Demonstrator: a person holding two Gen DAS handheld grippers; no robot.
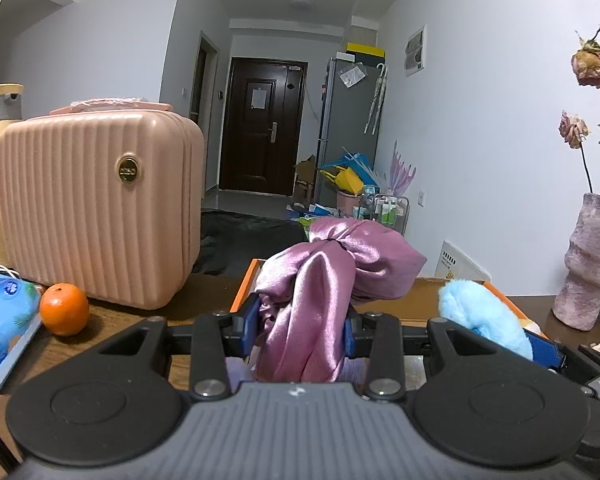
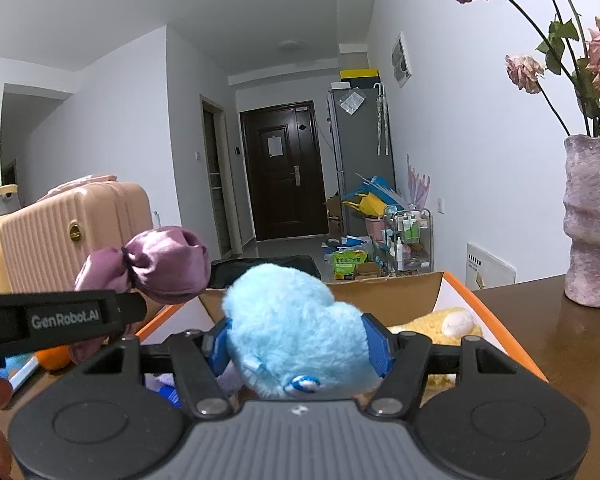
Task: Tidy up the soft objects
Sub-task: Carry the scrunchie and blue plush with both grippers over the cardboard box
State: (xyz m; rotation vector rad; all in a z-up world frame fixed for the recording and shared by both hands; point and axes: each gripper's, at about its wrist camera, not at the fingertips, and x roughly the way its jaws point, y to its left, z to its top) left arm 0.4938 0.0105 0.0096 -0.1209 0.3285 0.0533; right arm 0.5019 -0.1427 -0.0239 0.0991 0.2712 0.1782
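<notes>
Left wrist view: left tongs (image 1: 300, 326) pinching the purple satin bundle (image 1: 328, 276), right tongs (image 2: 298, 346) pinching the blue plush (image 2: 292, 320) — both carrying over the orange box (image 2: 496, 320); releasing inside likely comes next.

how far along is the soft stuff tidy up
Done: a yellow plush already lies in the orange-edged box. In hand: the left gripper is shut on a purple satin bundle, and the right gripper is shut on a blue plush, both held at the box. Left: dropping those two in. Nothing else soft shows clearly outside the box.
</notes>
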